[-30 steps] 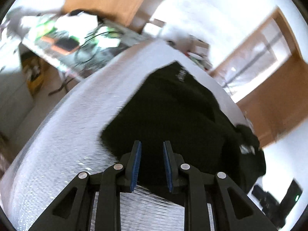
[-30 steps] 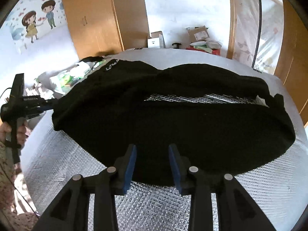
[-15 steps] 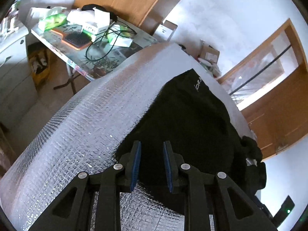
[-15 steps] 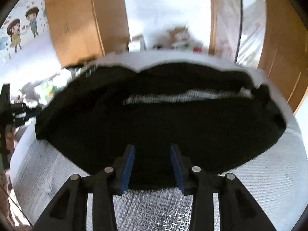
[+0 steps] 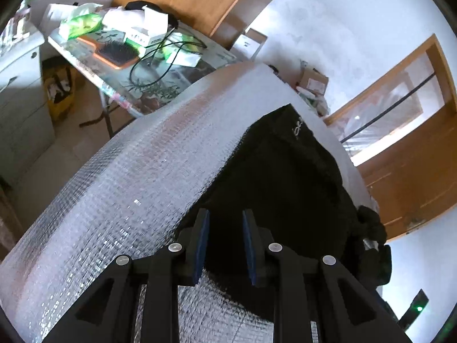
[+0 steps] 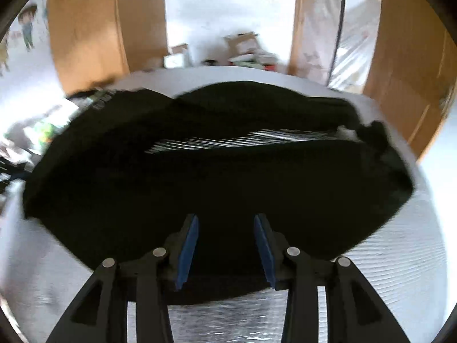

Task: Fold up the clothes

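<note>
Silver mat [image 5: 120,188], black garment [image 6: 217,177], jaws opening

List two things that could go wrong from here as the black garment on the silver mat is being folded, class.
1. The right hand-held gripper is opening over the near hem of the black garment; closing too shallow might catch only one layer, so the fold drags unevenly.
2. A strip of the silver mat shows through the garment, so it is not lying flat and creases could get folded in.
3. The left hand-held gripper sits at a corner and may snag the mat.
</note>
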Motion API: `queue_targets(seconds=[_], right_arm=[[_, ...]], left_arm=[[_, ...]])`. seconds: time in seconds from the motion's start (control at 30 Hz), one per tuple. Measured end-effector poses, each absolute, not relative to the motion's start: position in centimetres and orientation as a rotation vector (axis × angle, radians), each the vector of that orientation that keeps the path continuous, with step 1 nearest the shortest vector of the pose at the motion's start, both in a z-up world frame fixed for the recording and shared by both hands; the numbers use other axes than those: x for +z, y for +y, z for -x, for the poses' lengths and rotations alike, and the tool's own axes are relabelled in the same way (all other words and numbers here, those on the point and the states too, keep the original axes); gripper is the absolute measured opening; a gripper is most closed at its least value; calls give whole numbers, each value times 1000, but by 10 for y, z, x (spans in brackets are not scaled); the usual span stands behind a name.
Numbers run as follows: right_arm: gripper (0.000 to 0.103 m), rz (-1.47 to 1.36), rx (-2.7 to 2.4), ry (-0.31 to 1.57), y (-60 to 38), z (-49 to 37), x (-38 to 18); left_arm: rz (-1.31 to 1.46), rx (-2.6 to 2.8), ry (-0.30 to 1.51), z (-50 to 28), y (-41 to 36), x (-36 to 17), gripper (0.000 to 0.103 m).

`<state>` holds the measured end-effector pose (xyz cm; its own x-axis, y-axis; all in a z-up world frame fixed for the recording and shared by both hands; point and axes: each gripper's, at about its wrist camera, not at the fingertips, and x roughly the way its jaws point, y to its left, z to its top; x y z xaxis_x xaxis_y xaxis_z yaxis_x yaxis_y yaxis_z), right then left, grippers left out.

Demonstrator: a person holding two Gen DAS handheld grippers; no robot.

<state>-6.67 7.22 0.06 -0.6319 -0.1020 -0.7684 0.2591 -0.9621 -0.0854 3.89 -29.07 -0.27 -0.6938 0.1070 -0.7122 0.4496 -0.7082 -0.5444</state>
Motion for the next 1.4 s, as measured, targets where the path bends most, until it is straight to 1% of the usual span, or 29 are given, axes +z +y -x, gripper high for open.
queue_targets(seconds=[0.03,0.1,0.17,0.2,0.23,0.27,0.33,0.4,0.5,0.67,0.73,0.77,0.8,0.83,0.87,0.9,0.93,0.97,1.13,1.4], right_arm=[[42,-1241,-2672,273,76,67,0],[42,-1266,-2668,204,85,70,-1],[43,-1282,-2684,168,91,71,-2],[45,-1288,-2694,155,94,72,-3],[46,-1299,-2698,141,97,73,-4],[48,-1318,-2691,123,100,74,-6],[48,-1343,-2680,78,103,78,-9],[51,-1358,-2672,43,106,81,-12],[54,-1357,-2674,63,101,80,-14],[56,-1347,-2698,109,92,82,-17],[52,-1337,-2701,128,90,81,-17],[46,-1332,-2696,129,90,81,-17],[39,-1327,-2688,126,90,80,-17],[35,-1323,-2684,128,89,79,-16],[23,-1320,-2680,131,88,78,-16],[11,-1317,-2677,135,87,78,-16],[9,-1316,-2675,134,87,77,-16],[7,-1317,-2675,127,88,77,-15],[4,-1318,-2680,93,96,71,-12],[4,-1317,-2760,63,126,59,-2]], left_arm=[[-1114,-2498,1071,-41,-290,-1,24],[-1111,-2491,1070,-46,-292,-3,24],[-1112,-2478,1161,-52,-297,-10,25],[-1114,-2480,1188,-54,-298,-12,34],[-1114,-2483,1206,-55,-299,-13,39],[-1112,-2489,1208,-54,-298,-13,40],[-1107,-2500,1214,-53,-296,-12,40],[-1102,-2502,1219,-49,-296,-12,40],[-1117,-2491,1211,-44,-296,-14,40],[-1085,-2481,1229,-43,-296,-15,39],[-1084,-2475,1195,-41,-296,-15,26],[-1089,-2471,1184,-41,-296,-16,18],[-1094,-2468,1186,-40,-296,-17,13],[-1096,-2465,1199,-39,-296,-18,12],[-1092,-2463,1229,-39,-297,-19,8],[-1089,-2462,1251,-39,-298,-20,7],[-1086,-2462,1254,-39,-298,-21,7],[-1083,-2461,1253,-40,-297,-20,3],[-1052,-2463,1266,-49,-297,-18,0],[-1053,-2511,1248,-61,-290,-10,0]])
